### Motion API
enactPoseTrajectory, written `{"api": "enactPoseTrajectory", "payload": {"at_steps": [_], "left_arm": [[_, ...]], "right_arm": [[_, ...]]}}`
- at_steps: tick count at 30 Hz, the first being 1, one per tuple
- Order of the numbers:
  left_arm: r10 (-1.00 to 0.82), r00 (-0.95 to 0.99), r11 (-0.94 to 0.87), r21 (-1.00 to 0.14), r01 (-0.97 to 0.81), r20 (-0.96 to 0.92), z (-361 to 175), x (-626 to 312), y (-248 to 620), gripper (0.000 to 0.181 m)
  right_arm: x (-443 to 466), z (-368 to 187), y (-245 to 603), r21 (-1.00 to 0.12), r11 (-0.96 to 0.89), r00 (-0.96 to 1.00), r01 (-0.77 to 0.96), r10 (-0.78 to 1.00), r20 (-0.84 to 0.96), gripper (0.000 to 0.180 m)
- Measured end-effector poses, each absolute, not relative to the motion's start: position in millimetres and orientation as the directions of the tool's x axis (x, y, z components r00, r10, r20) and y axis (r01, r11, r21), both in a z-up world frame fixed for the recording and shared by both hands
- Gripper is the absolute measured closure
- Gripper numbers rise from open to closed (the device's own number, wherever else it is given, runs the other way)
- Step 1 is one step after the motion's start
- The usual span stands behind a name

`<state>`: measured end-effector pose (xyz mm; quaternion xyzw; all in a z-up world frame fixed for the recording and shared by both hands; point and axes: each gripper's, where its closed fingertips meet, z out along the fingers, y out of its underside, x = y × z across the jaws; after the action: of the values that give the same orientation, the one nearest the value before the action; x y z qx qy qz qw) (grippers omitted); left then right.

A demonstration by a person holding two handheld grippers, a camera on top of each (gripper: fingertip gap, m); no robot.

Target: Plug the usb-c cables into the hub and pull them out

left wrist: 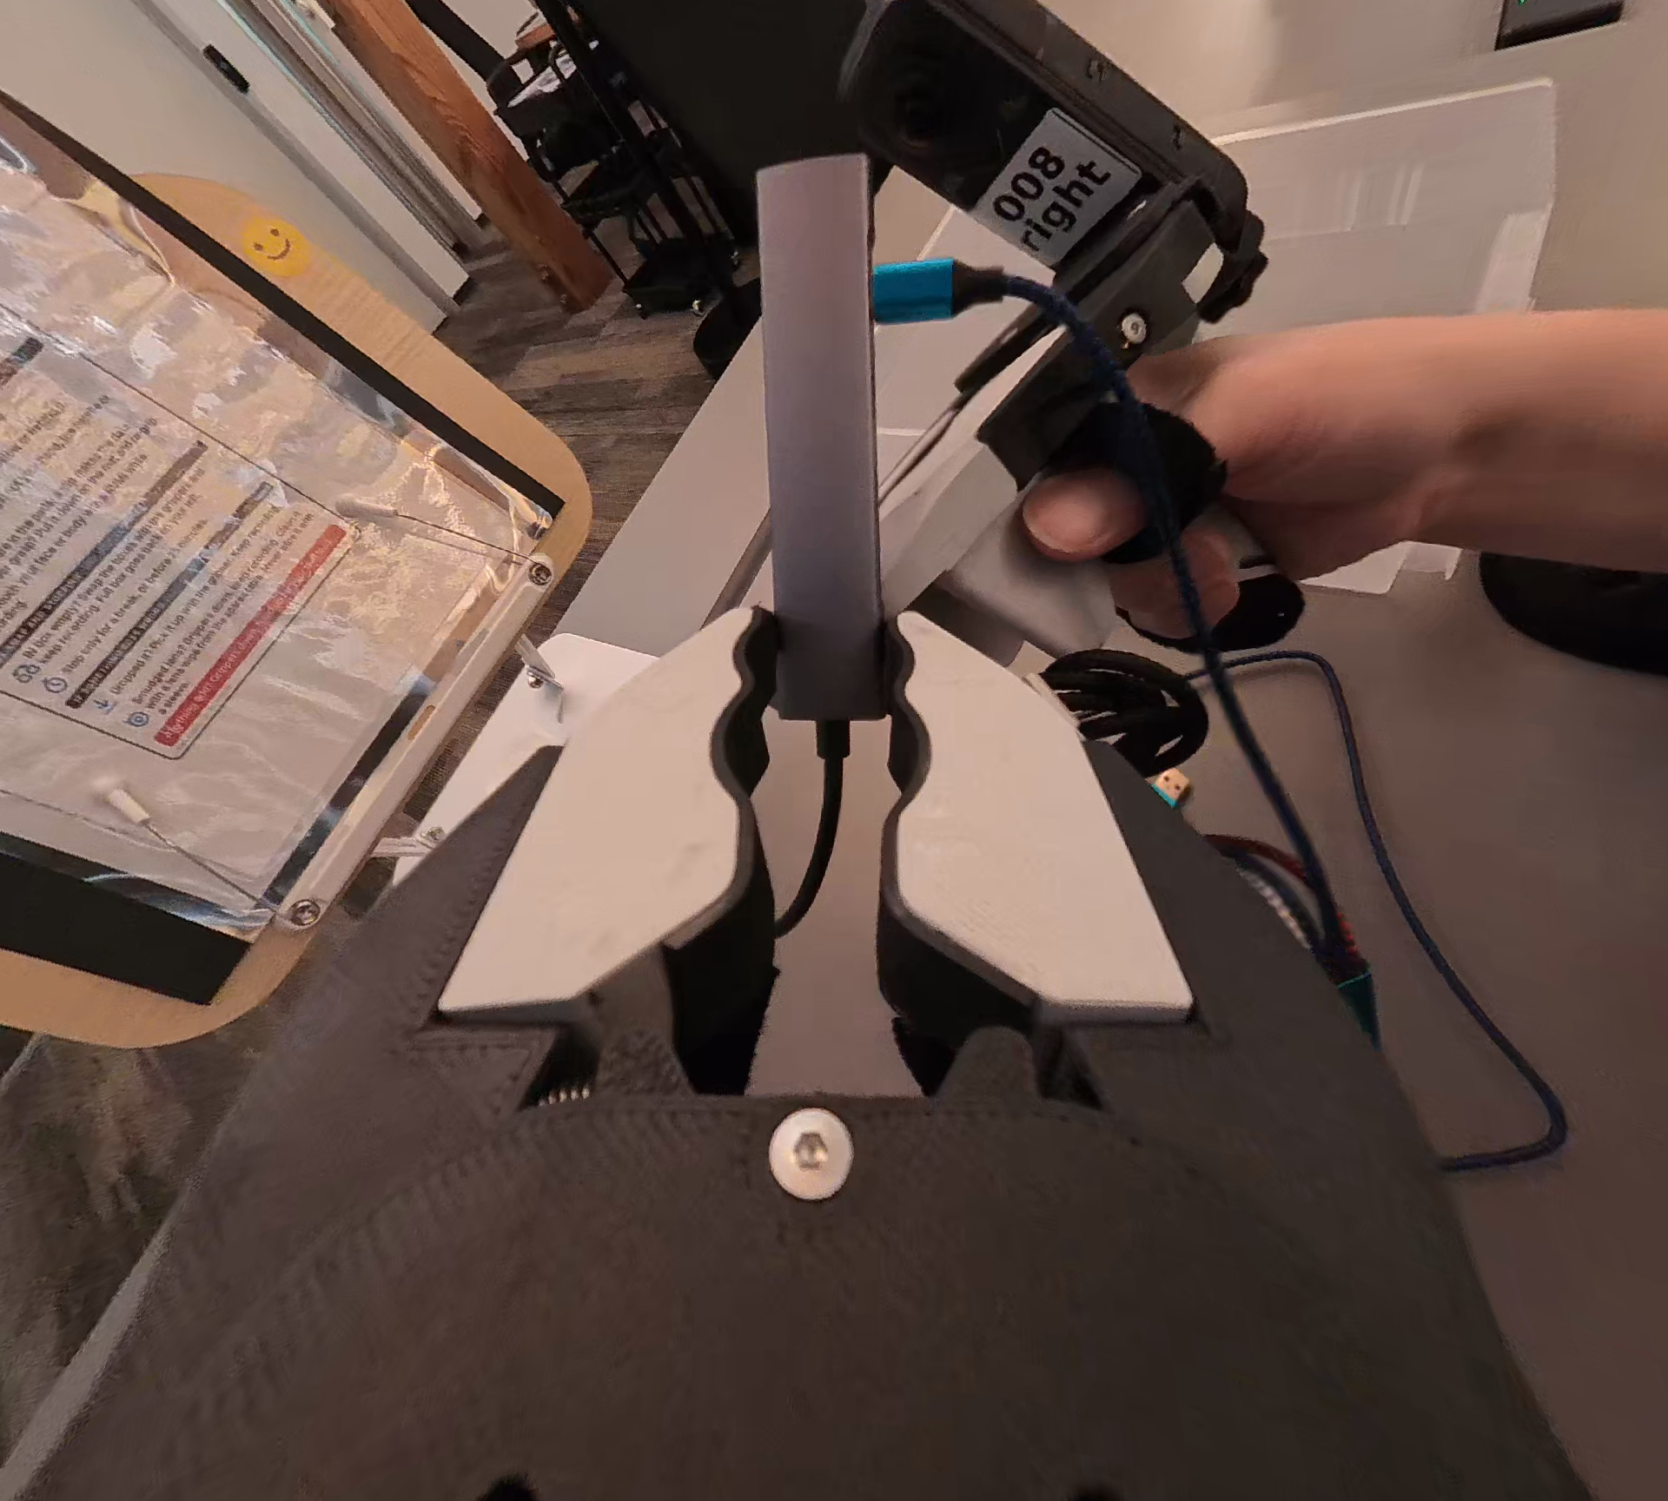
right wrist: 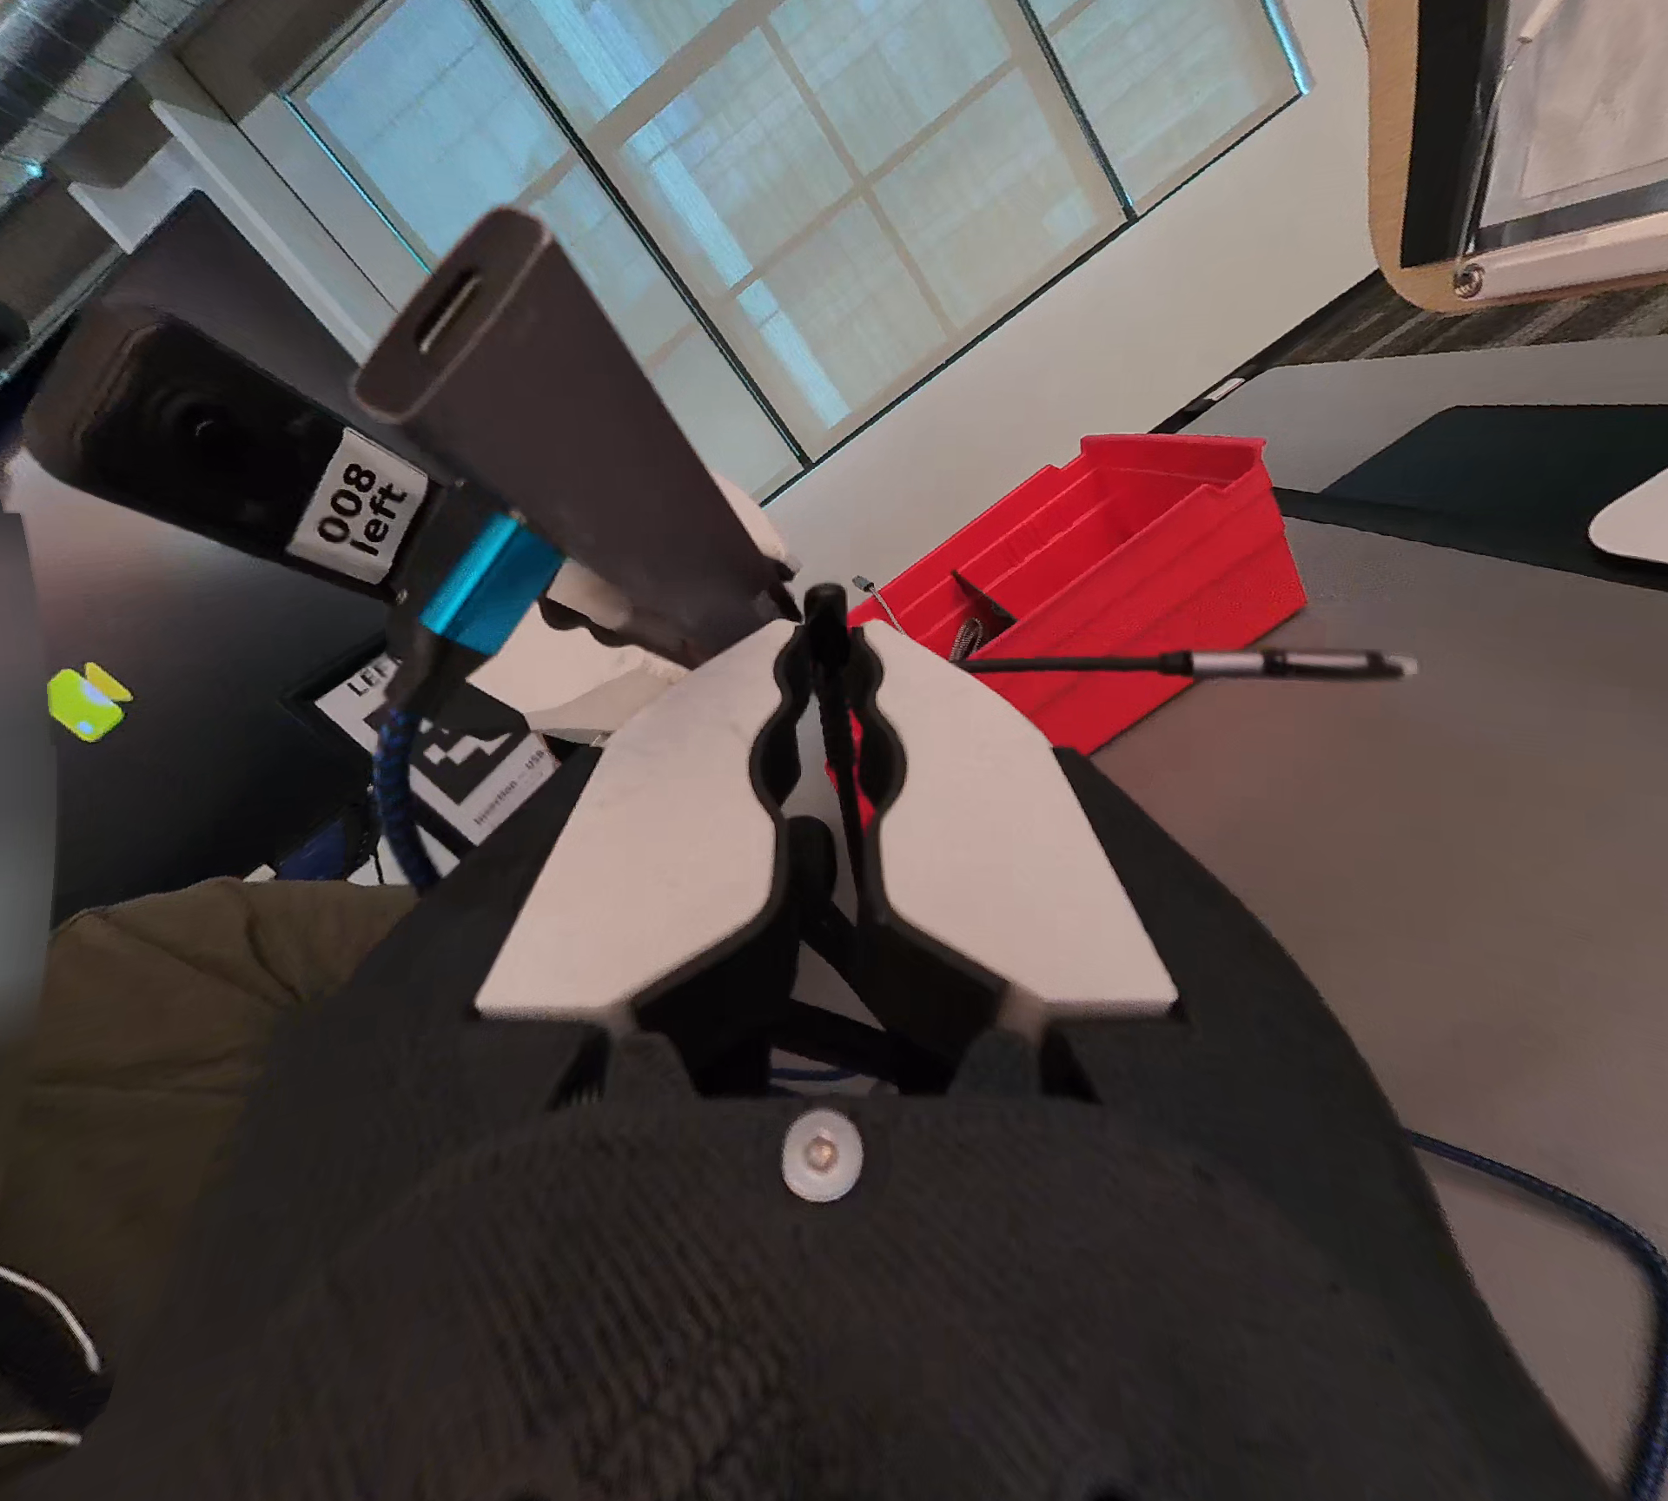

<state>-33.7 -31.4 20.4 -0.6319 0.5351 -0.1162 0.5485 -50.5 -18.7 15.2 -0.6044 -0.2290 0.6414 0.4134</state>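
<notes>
The left gripper [left wrist: 826, 677] and right gripper [right wrist: 826, 627] each had jaws clamped; a bare hand [left wrist: 1264, 465] gripped the right one's handle.

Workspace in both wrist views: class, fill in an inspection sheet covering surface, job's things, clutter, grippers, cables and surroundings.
Surface: grey table, cables lying on it.
Job's things: grey hub held upright in the air; blue plug plugged into its side; end port empty.
Clutter: red bin; coiled black cable; framed instruction sheet.
Grippers: left gripper shut on the hub's lower end; right gripper shut on a thin black cable.
Cables: blue braided cable trails from the plug across the table; the hub's own black lead hangs between the fingers.
Surroundings: window, wooden post.
</notes>
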Motion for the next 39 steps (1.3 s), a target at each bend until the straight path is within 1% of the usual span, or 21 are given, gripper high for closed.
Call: {"api": "enactPoseTrajectory", "payload": {"at_steps": [7, 11, 17, 19, 22, 28, 31, 34, 37, 39], "left_arm": [[-0.76, 0.357, 0.258, -0.756, -0.601, -0.543, 11.2, -32.8, -31.7, 0.159], [-0.757, 0.352, 0.253, -0.744, -0.619, -0.55, 9.1, -32.3, -30.3, 0.159], [-0.689, 0.371, 0.273, -0.698, -0.662, -0.622, 7.9, -33.6, -22.2, 0.16], [-0.681, 0.384, 0.262, -0.698, -0.667, -0.623, 7.3, -32.6, -20.7, 0.16], [-0.68, 0.409, 0.263, -0.724, -0.638, -0.608, 9.5, -29.5, -19.2, 0.16], [-0.644, 0.446, 0.295, -0.739, -0.605, -0.622, 18.2, -28.7, -17.7, 0.161], [-0.606, 0.471, 0.322, -0.739, -0.592, -0.641, 26.1, -31.1, -16.6, 0.162], [-0.601, 0.472, 0.328, -0.738, -0.59, -0.645, 28.0, -32.2, -17.4, 0.169], [-0.594, 0.466, 0.33, -0.727, -0.602, -0.656, 26.1, -31.5, -17.4, 0.171], [-0.578, 0.461, 0.325, -0.708, -0.627, -0.674, 23.3, -32.1, -15.2, 0.171]], "right_arm": [[-51.4, 9.9, -19.4, -0.903, -0.392, 0.162, -0.176, 0.893, -0.419, 0.172], [-49.8, 7.8, -17.6, -0.918, -0.37, 0.197, -0.146, 0.898, -0.393, 0.172], [-41.4, 7.0, -9.7, -0.939, -0.329, 0.308, -0.101, 0.887, -0.344, 0.172], [-37.4, 5.3, -5.3, -0.945, -0.315, 0.358, -0.085, 0.876, -0.324, 0.172], [-33.3, 6.5, -1.7, -0.951, -0.298, 0.394, -0.085, 0.866, -0.307, 0.172], [-21.8, 9.5, 6.2, -0.965, -0.251, 0.463, -0.08, 0.848, -0.259, 0.172], [-14.5, 16.2, 9.5, -0.97, -0.218, 0.492, -0.111, 0.836, -0.244, 0.171], [-11.8, 24.2, 7.3, -0.969, -0.198, 0.474, -0.15, 0.845, -0.246, 0.172], [-13.7, 29.8, 3.6, -0.962, -0.186, 0.429, -0.2, 0.866, -0.257, 0.172], [-17.2, 26.4, 2.9, -0.958, -0.208, 0.41, -0.196, 0.87, -0.272, 0.172]]}}
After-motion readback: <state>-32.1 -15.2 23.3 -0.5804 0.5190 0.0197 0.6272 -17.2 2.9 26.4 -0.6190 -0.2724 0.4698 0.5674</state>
